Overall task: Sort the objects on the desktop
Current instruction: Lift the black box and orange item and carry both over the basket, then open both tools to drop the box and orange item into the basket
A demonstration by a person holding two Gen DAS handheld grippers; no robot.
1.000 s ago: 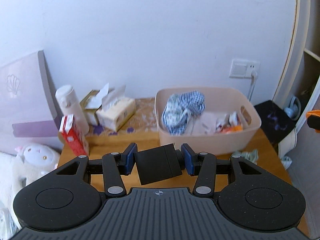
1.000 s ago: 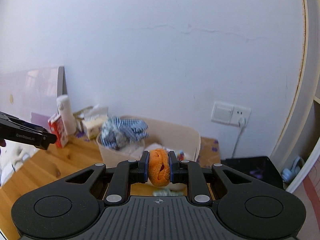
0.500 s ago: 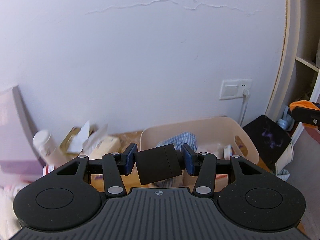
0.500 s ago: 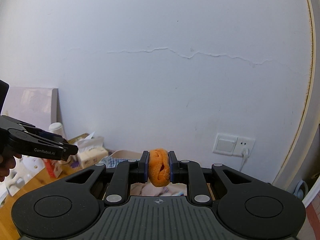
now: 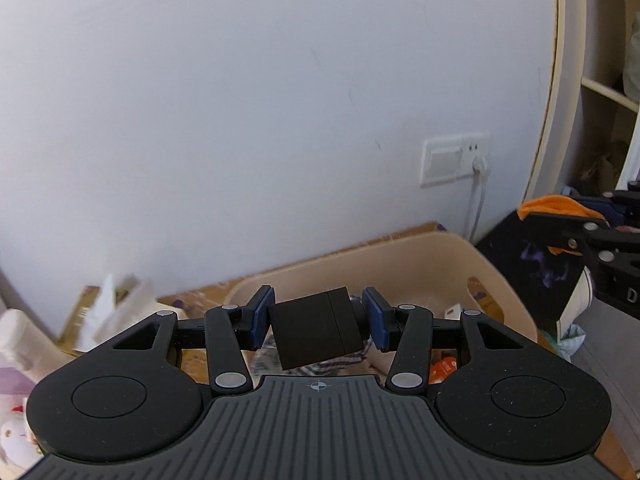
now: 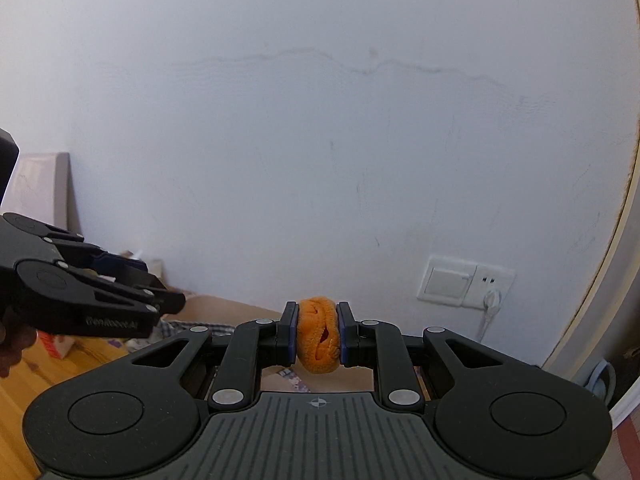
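My left gripper (image 5: 319,322) is shut on a small black box (image 5: 316,332), held tilted in the air above the near rim of the beige plastic basket (image 5: 496,280). My right gripper (image 6: 318,334) is shut on a soft orange plush piece (image 6: 319,336), held high facing the white wall. In the left wrist view the right gripper with the orange piece (image 5: 548,206) shows at the right edge. In the right wrist view the left gripper (image 6: 92,296) shows at the left. A blue checked cloth (image 5: 320,366) lies in the basket under the box.
A tissue box (image 5: 116,312) and a white bottle (image 5: 20,340) stand at the left on the wooden desk (image 6: 24,392). A wall socket with a plugged cable (image 5: 456,160) is behind the basket. A dark stool (image 5: 532,272) and shelves (image 5: 604,92) are at the right.
Both grippers have risen and tilted upward, so the desk and basket have dropped low in both views. Each still holds its object. The right gripper has come closer to the left one.
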